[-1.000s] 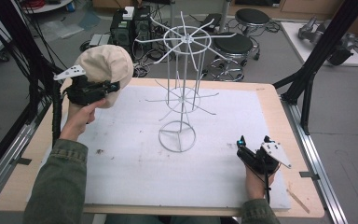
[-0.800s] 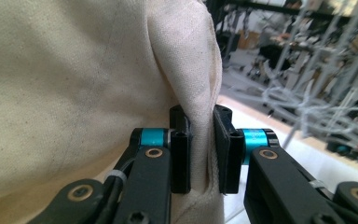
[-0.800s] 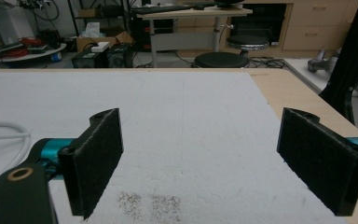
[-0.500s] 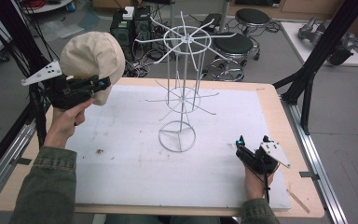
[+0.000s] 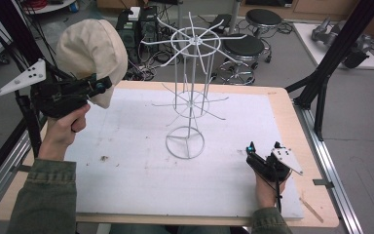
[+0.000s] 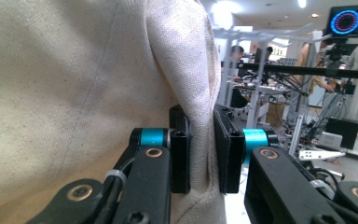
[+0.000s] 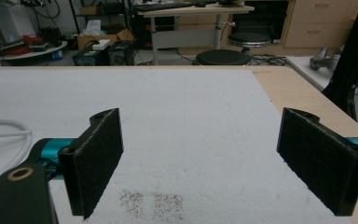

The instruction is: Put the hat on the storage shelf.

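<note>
My left gripper pinches the cap aloft (right gripper idle, jaws wide), hanging it on the wire rack remains.

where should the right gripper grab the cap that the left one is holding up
Judging by its pose, take the cap at its rim edge, below the left gripper, whose fingers already pinch a fold of cloth there. The right gripper, open on the table, would come from the stand side, since the dome is too round to pinch.
</note>
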`<state>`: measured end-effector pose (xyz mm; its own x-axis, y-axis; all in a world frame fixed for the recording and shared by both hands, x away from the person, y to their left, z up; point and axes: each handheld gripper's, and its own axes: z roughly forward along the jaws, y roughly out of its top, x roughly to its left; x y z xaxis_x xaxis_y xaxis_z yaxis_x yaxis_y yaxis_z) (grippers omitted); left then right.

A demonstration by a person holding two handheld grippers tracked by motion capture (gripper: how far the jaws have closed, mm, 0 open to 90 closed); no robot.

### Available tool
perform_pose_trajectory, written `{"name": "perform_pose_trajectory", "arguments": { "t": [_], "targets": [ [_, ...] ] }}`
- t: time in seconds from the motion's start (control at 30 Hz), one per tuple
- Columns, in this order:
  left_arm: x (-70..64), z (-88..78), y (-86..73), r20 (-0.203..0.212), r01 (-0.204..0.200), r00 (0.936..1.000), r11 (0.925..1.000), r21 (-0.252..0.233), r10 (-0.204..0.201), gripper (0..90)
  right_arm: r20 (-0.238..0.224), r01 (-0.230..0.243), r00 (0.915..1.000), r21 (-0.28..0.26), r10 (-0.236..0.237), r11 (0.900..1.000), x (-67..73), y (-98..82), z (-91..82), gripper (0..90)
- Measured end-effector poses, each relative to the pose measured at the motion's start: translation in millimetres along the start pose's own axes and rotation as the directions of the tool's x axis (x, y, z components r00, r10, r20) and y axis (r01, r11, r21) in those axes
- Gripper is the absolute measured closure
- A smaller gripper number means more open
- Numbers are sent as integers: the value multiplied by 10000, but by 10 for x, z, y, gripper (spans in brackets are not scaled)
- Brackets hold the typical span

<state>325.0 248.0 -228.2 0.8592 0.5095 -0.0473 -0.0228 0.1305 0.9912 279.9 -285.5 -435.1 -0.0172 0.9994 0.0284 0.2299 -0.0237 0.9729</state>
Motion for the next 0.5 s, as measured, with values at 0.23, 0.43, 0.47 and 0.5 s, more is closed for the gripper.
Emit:
{"name": "perform_pose_trajectory", "arguments": {
  "t": [0.23, 0.43, 0.47, 0.5],
  "targets": [
    [-156, -21, 181, 460, -222, 9987, 9988, -426, 242, 785, 12, -27, 10000, -14, 27, 10000, 6, 0, -7, 134],
    [-225, 36, 317, 762, 31, 9971, 9985, -549, 11, 785, -9, -63, 10000, -27, 63, 10000, 8, 2, -7, 134],
    [-239, 61, 334, 797, 86, 9968, 9984, -555, -42, 785, -13, -39, 10000, -38, 39, 10000, 9, 0, -5, 134],
    [-254, 90, 351, 805, 117, 9967, 9985, -535, -73, 785, -30, -55, 10000, -20, 55, 10000, 12, 1, -6, 134]
  ]
}}
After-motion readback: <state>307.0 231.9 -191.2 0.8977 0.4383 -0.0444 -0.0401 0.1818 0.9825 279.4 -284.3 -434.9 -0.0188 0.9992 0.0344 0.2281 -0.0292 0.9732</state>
